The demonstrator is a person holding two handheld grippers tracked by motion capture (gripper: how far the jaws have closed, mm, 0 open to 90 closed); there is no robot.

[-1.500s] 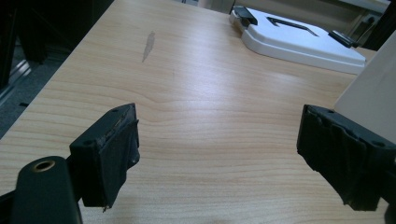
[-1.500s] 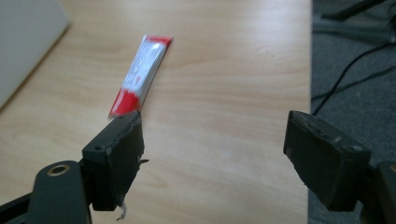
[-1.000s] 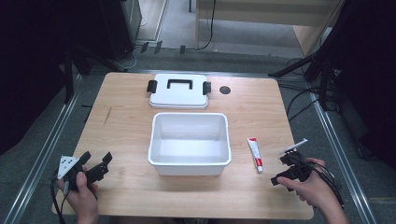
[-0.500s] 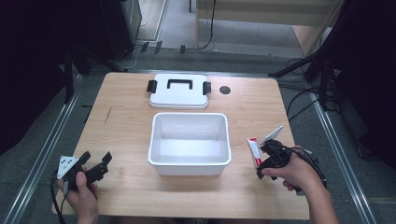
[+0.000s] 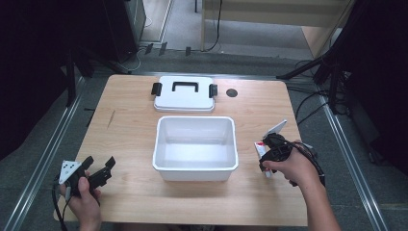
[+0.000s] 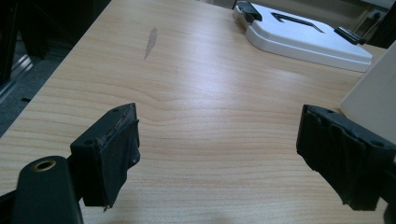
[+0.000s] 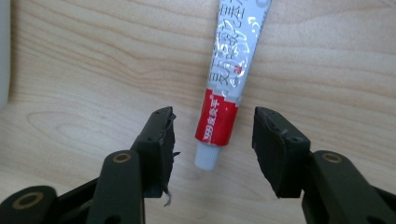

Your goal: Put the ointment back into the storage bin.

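At the centre of the light wooden table in the high view stands the open white rectangular plastic bin, empty, with its flat white lid with black handle and clips lying just behind it. The right gripper hovers just right of the bin, directly over the red-and-silver squeeze tube; the left gripper sits near the table's front edge, well left of the bin, holding nothing. In the left gripper view, the jaws stand wide apart over bare wood, with the lid far ahead and a white bin wall at the right. In the right gripper view, the jaws stand moderately apart, straddling the cap end of the tube, which lies flat on the wood, not yet touched. The step in hand appears to be the approach to grasp; next, the gripper likely must lower, close on the red section, and lift toward the bin.
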